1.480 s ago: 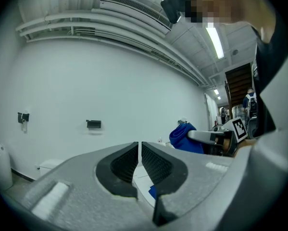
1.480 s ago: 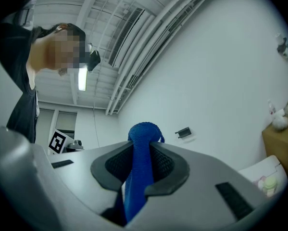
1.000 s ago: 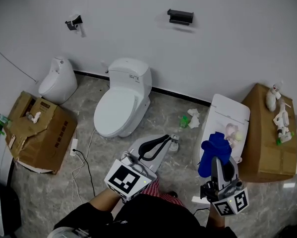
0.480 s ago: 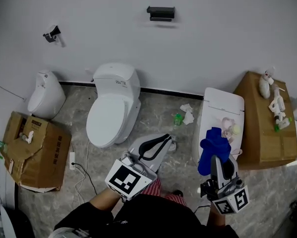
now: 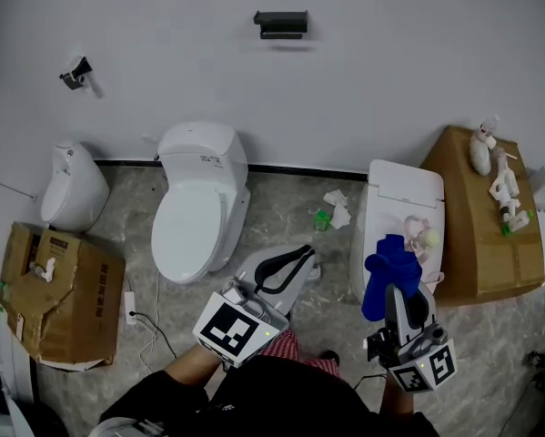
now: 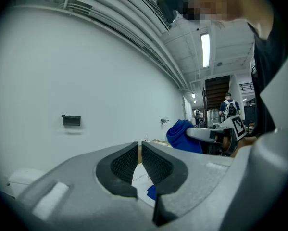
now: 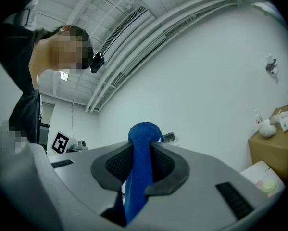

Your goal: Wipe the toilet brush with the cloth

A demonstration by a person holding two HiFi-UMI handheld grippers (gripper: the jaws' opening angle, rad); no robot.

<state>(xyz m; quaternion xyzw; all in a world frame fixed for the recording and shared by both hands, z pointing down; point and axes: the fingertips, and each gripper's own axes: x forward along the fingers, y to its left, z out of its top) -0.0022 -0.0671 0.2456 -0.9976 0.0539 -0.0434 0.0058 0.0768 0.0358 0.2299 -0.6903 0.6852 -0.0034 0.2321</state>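
The blue cloth sits clenched in the right gripper, right of the toilet. The left gripper is pinched shut, empty. The toilet brush? Maybe among the white items far right of the toilet; wiping not begun.

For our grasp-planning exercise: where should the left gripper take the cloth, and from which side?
Probably the loose bunch of cloth beyond the right gripper, from the left: its jaws pinch the lower part, and the shut left gripper sits that side.
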